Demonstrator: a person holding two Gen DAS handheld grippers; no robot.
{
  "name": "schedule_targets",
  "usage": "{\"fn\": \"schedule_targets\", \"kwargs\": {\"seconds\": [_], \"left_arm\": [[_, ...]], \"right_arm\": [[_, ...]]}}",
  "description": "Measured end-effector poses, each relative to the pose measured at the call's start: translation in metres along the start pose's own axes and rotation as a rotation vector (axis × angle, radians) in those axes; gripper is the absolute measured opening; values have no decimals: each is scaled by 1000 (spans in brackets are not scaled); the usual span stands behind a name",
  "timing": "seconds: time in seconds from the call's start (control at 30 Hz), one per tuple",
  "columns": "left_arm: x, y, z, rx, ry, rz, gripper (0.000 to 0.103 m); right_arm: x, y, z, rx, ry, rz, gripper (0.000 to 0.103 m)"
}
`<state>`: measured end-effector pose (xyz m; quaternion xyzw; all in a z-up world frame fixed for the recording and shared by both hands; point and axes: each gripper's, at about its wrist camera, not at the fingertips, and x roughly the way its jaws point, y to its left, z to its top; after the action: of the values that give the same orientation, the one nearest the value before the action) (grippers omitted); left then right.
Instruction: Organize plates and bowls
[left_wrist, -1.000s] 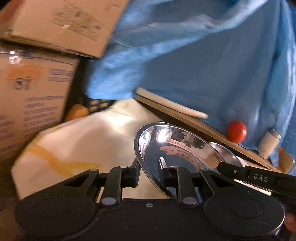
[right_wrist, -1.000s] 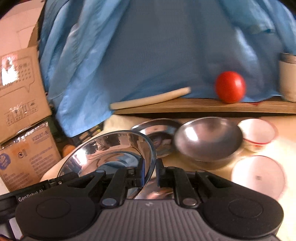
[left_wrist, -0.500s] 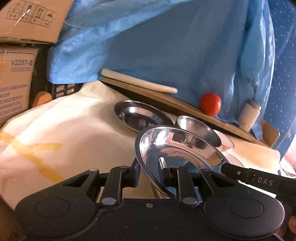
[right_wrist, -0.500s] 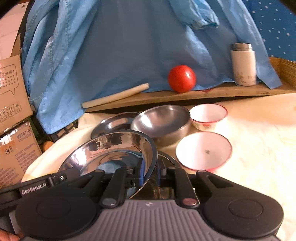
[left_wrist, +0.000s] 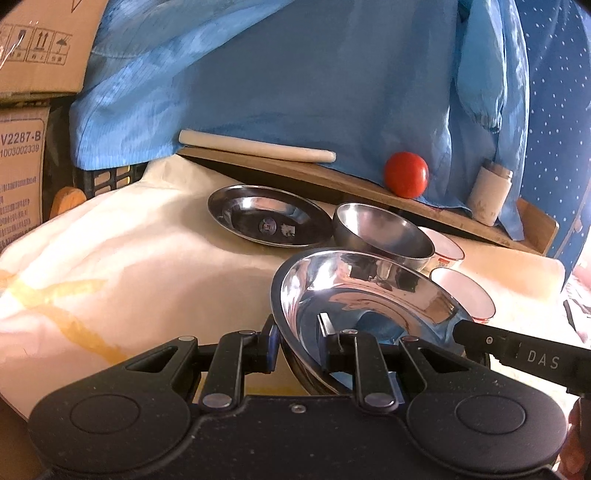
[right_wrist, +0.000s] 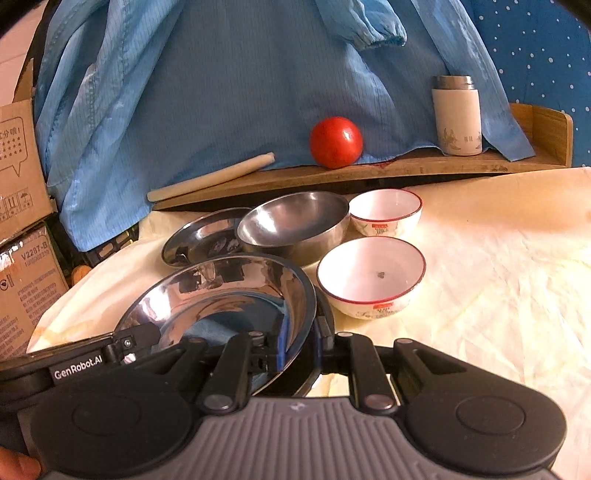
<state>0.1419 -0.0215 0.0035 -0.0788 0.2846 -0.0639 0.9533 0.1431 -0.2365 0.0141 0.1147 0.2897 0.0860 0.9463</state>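
A shiny steel plate (left_wrist: 369, 295) (right_wrist: 229, 291) is held by both grippers, one on each side of its rim, just above the cloth-covered table. My left gripper (left_wrist: 299, 339) is shut on its left rim. My right gripper (right_wrist: 299, 343) is shut on its right rim. Behind it lie a second steel plate (left_wrist: 266, 221) (right_wrist: 199, 236), a steel bowl (left_wrist: 384, 232) (right_wrist: 295, 221) and two white red-rimmed bowls, the near one (right_wrist: 371, 275) (left_wrist: 465, 291) and the far one (right_wrist: 386, 210) (left_wrist: 443, 247).
A wooden shelf (right_wrist: 406, 166) at the back carries a red tomato (right_wrist: 335, 142) (left_wrist: 406, 174), a rolling pin (right_wrist: 210, 177) (left_wrist: 255, 146) and a white flask (right_wrist: 457, 114). A blue garment (right_wrist: 240, 81) hangs behind. Cardboard boxes (left_wrist: 22, 155) stand at the left.
Both grippers have swung with the held plate from facing the boxes towards the dishes on the table, and lowered it closer to them. Both grips are unchanged.
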Motion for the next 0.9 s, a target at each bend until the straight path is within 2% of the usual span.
{"fn": "schedule_targets", "kwargs": {"seconds": [0.23, 0.9], "left_arm": [[1, -7, 0, 52, -1, 23, 24], [7, -11, -2, 84, 30, 35, 28]], "right_arm": [[0, 3, 0, -23, 5, -14, 18], [1, 4, -1, -55, 6, -50, 22]]}}
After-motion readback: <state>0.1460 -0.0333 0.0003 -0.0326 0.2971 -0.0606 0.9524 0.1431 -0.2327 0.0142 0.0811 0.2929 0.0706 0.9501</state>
